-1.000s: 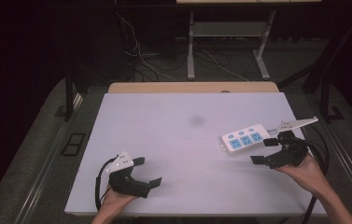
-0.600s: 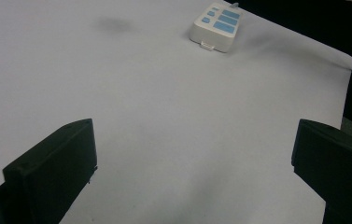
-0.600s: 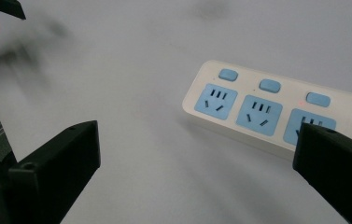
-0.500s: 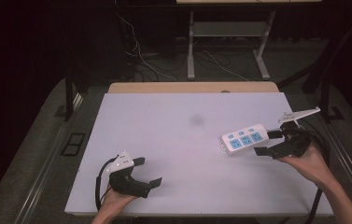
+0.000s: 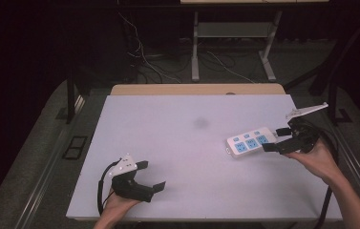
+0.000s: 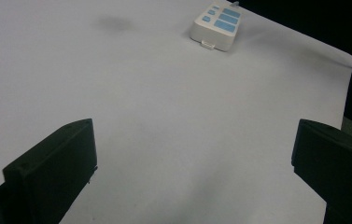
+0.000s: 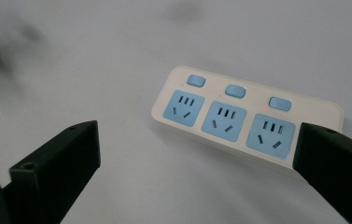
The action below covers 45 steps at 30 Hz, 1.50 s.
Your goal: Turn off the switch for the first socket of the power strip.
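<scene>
Three blue sockets on rounded white power strip (image 7: 247, 122)

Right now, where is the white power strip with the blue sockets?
In the high view, the white power strip with blue sockets lies on the right side of the white table, just ahead of the open right gripper.

High view: fixed above the person's side, looking forward and down over the whole white bench (image 5: 187, 143), with floor and cables beyond its far edge.
Left gripper view: low over the bench, looking along its own jaws across bare surface toward the far-off power strip (image 6: 215, 21).
Right gripper view: close above the power strip (image 7: 246, 119), facing down between its jaws (socket slots readable).
Shared: all three show the strip (image 5: 251, 141) and the dark smudge (image 5: 200, 123) on the bench.
</scene>
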Available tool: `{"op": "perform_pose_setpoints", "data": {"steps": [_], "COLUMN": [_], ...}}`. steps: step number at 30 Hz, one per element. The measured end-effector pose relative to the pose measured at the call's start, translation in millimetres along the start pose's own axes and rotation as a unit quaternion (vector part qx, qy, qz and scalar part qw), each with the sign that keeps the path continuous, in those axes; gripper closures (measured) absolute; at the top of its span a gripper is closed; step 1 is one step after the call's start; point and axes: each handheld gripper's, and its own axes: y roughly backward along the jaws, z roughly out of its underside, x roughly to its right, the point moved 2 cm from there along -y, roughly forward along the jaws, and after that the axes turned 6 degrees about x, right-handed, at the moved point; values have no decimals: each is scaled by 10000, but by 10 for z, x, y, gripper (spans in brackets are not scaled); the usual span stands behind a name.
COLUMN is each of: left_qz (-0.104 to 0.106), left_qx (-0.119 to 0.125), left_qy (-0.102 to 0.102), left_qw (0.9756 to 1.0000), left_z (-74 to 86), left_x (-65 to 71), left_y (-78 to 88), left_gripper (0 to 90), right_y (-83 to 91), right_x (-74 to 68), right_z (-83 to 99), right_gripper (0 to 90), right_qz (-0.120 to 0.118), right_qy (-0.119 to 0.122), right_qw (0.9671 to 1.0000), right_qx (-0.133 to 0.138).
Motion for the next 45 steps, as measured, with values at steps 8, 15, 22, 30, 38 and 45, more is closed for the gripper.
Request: {"op": "perform_pose_setpoints", "data": {"steps": [8, 15, 22, 30, 38, 45], "left_qz": [-8, -2, 7, 11, 27, 16], "left_qx": [0, -1, 3, 2, -19, -19], "left_qy": [-2, 4, 2, 9, 8, 13], "left_qw": [10000, 10000, 10000, 10000, 10000, 10000], "left_z": [1, 2, 1, 1, 4, 6], "left_x": [0, -1, -2, -4, -11, -17], "left_y": [0, -4, -1, -4, -7, -6], "left_gripper": [0, 0, 0, 0, 0, 0], "right_y": [-38, -88, -161, -237, -318, -384], "right_x": [77, 155, 239, 337, 439, 475], "right_z": [-84, -111, -128, -129, -120, -130], "right_gripper": [5, 5, 6, 6, 5, 125], "right_qz": [82, 132, 173, 249, 361, 392], "right_qy": [10, -23, -108, -201, -271, -279], "right_qw": [10000, 9999, 9998, 9994, 9989, 9988], "right_qx": [-55, -76, -91, -91, -128, -116]}}
